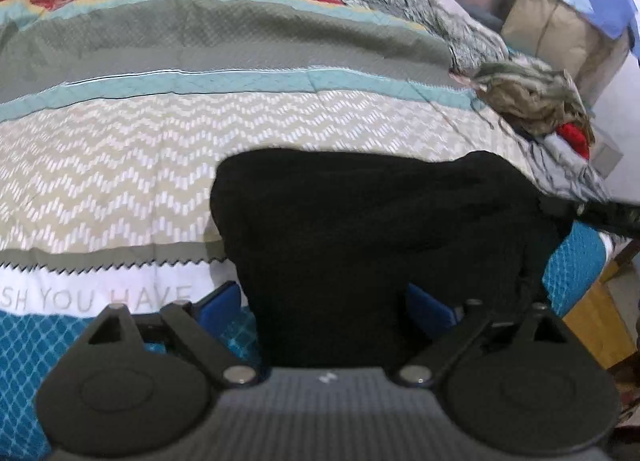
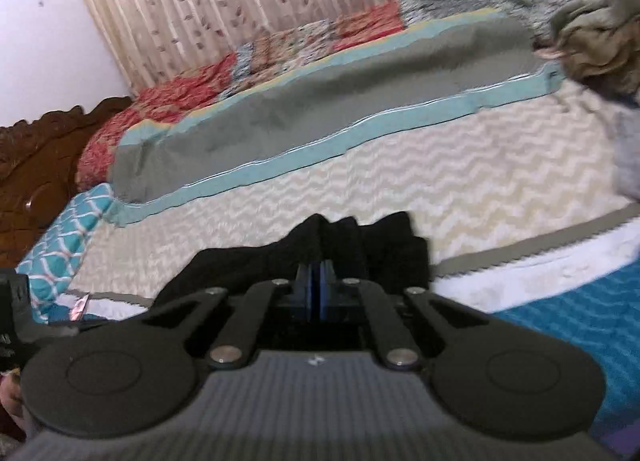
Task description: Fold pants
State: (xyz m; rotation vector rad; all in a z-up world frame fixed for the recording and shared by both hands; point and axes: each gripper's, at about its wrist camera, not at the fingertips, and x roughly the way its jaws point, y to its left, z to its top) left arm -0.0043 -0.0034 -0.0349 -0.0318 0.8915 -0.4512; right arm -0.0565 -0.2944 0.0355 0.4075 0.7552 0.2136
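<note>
The black pants [image 1: 360, 229] lie bunched over the near edge of the bed and fill the space between my left gripper's [image 1: 326, 301] blue fingers [image 1: 218, 301], which stand wide apart. The cloth hides the fingertips. In the right wrist view my right gripper [image 2: 318, 273] has its blue fingers pressed together on a raised fold of the black pants [image 2: 348, 241], held just above the bedspread. The rest of the pants trails toward the left below the gripper.
The bed carries a striped and zigzag bedspread [image 1: 120, 165] with a teal diamond band at the near edge. A crumpled olive garment [image 1: 536, 97] lies at the bed's right side. A wooden headboard [image 2: 36, 165] stands at the left, and a curtain [image 2: 240, 1] hangs behind.
</note>
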